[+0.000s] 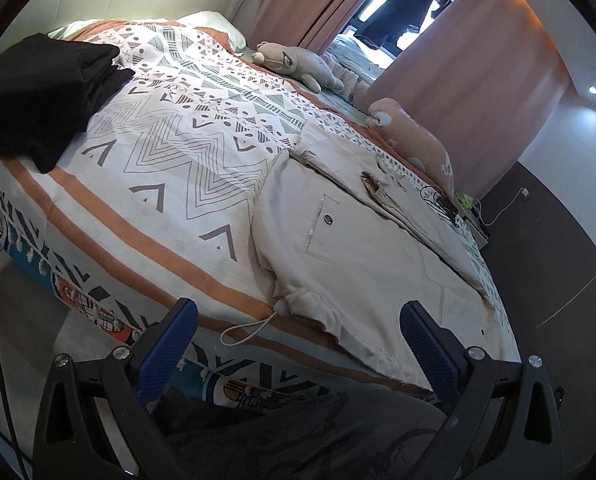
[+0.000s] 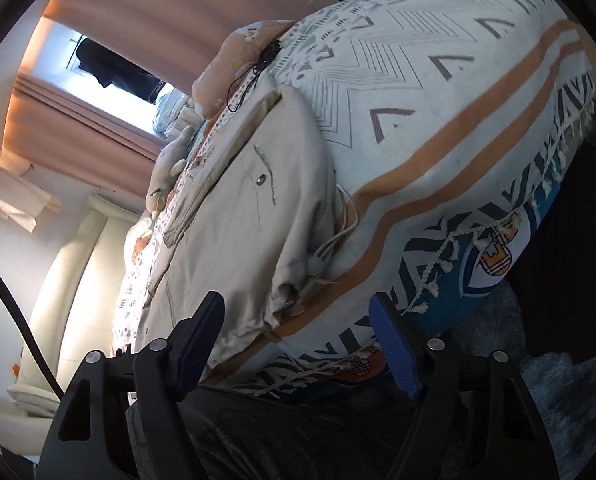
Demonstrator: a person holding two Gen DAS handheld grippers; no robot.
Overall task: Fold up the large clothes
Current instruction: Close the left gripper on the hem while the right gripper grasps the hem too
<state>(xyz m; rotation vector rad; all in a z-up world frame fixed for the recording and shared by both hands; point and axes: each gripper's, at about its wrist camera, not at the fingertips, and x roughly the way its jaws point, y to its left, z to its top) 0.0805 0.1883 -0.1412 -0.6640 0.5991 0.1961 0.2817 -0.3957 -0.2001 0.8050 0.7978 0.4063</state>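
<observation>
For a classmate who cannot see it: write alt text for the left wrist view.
A beige jacket lies spread on a patterned bedspread, just beyond the open left gripper. Folded black clothes sit at the bed's far left; plush toys line the far edge.

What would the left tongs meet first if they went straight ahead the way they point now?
Most likely the near hem of the beige jacket lying on the bed, beside its drawstring loop. The left tongs stand open with nothing between them, apparently short of the fabric, though depth is unclear.
</observation>
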